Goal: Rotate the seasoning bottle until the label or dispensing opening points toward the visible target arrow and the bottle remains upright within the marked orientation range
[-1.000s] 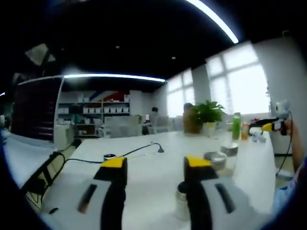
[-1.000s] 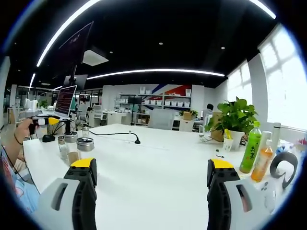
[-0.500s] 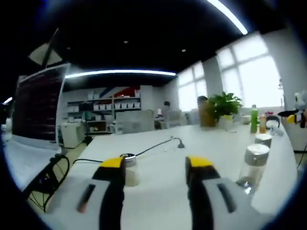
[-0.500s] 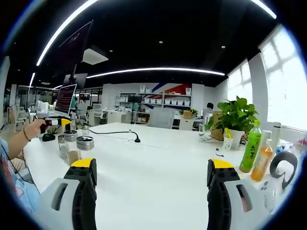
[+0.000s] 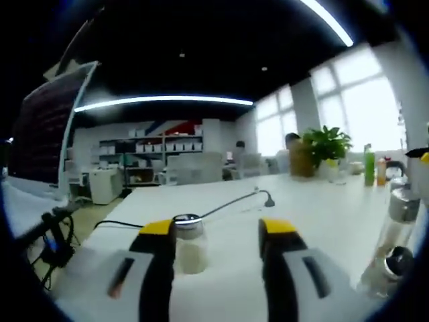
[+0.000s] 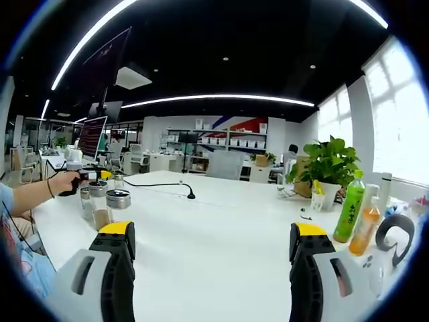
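The left tool [image 5: 218, 235] gapes empty before the seasoning bottle [image 5: 189, 243]; it should centre it, then close gently.

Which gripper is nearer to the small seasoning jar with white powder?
Left. The left gripper has the seasoning jar just ahead between its jaws. The right gripper sits across the table, far from the jars.

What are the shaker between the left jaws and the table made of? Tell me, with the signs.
Shaker: body looks like clear glass or plastic, since pale contents show through it; the cap looks like shiny metal, though blur leaves that open. Table: smooth white top, probably laminate, with a faint sheen and no grain.
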`<act>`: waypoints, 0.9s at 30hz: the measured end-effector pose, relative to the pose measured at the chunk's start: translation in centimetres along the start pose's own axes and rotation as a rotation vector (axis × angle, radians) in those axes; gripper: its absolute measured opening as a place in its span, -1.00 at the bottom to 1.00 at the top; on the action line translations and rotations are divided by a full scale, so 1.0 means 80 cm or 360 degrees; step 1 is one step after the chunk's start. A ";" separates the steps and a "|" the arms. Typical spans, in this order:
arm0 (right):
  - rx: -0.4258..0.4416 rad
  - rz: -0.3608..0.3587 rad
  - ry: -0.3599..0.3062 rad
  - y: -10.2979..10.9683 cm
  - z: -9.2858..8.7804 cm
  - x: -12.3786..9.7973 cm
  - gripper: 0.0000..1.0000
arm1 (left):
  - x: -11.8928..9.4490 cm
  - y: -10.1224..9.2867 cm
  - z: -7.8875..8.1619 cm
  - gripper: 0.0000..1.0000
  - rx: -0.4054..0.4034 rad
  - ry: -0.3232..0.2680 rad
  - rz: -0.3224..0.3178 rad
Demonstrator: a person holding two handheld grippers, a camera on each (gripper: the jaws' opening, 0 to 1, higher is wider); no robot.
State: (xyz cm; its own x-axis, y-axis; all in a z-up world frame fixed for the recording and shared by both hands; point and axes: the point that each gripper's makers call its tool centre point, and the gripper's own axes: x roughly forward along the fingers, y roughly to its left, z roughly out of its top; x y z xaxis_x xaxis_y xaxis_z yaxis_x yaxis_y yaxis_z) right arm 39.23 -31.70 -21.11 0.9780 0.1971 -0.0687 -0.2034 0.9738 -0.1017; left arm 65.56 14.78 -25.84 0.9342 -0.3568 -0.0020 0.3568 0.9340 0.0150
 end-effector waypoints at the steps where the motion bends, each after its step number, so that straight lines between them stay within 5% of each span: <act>1: -0.0003 -0.0002 -0.0001 0.000 0.001 0.000 0.98 | 0.006 0.004 -0.005 0.04 0.0023 0.0021 0.0005; 12: -0.0009 -0.0010 0.0007 -0.003 -0.001 -0.001 0.98 | 0.041 0.039 -0.024 -0.04 0.0022 0.0041 0.0103; 15: -0.0013 -0.0013 0.0006 -0.003 -0.001 -0.001 0.98 | 0.050 0.045 -0.020 -0.04 -0.0093 -0.0017 0.0079; 18: -0.0009 -0.0012 0.0011 -0.002 -0.002 0.000 0.98 | 0.057 0.054 -0.030 -0.03 -0.0068 0.0042 0.0127; 23: -0.0009 -0.0006 0.0014 -0.001 -0.003 0.001 0.98 | 0.069 0.047 -0.020 -0.03 0.0037 -0.0038 0.0104; 27: -0.0023 -0.0011 0.0004 -0.001 -0.001 0.000 0.98 | 0.074 0.049 -0.029 -0.04 0.0119 0.0025 0.0151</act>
State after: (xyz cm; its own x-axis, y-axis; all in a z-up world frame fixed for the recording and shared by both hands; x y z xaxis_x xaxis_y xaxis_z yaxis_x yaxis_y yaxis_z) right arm 39.20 -31.75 -21.15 0.9793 0.1899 -0.0705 -0.1971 0.9734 -0.1164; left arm 72.48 16.37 -28.08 0.9639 -0.2660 -0.0127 0.2660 0.9597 0.0902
